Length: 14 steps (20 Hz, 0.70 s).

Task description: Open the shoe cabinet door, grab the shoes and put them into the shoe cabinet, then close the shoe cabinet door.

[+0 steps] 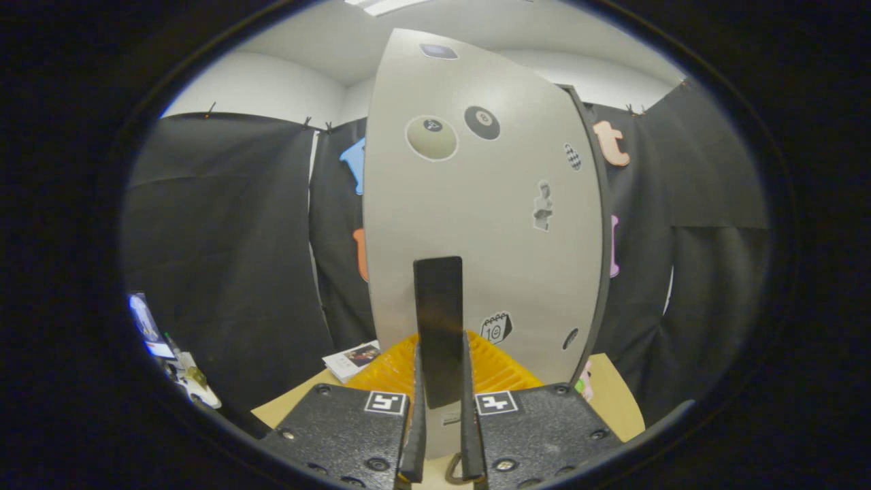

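A pale grey cabinet door [476, 204] with several stickers stands upright right in front of me, its dark edge showing along its right side. A flat black handle bar [439, 299] runs vertically on it. My gripper [441, 354] is shut on the lower part of this handle, one finger pressing on each side of the bar. The cabinet's inside is hidden behind the door.
A light wooden tabletop [616, 401] lies below the door on both sides. A small printed booklet [350, 359] rests on it to the left of the fingers. Some small clutter [173, 361] sits at the far left. Black cloth walls hang behind.
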### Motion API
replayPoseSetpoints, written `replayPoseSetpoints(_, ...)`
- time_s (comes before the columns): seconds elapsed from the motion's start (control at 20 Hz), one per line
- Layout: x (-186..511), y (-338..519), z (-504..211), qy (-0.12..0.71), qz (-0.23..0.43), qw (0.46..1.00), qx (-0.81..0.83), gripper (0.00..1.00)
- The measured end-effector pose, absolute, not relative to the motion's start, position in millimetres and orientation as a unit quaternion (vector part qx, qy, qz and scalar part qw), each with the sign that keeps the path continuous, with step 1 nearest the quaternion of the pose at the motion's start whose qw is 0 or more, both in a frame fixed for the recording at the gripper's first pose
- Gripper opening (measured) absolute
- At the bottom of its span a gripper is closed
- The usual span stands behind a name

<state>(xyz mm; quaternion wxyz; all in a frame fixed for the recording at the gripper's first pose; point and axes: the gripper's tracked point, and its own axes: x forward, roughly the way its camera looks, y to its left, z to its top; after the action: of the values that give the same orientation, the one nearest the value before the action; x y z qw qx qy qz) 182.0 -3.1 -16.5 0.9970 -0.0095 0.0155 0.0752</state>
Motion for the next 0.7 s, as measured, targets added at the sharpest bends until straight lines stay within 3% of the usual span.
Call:
replayPoseSetpoints(0.45, 149, -45, -15, 0.017, 0.076, 0.997, -0.013, 0.21)
replayPoseSetpoints(0.7, 147, -74, -12, 0.014, 0.057, 0.996, -0.065, 0.15)
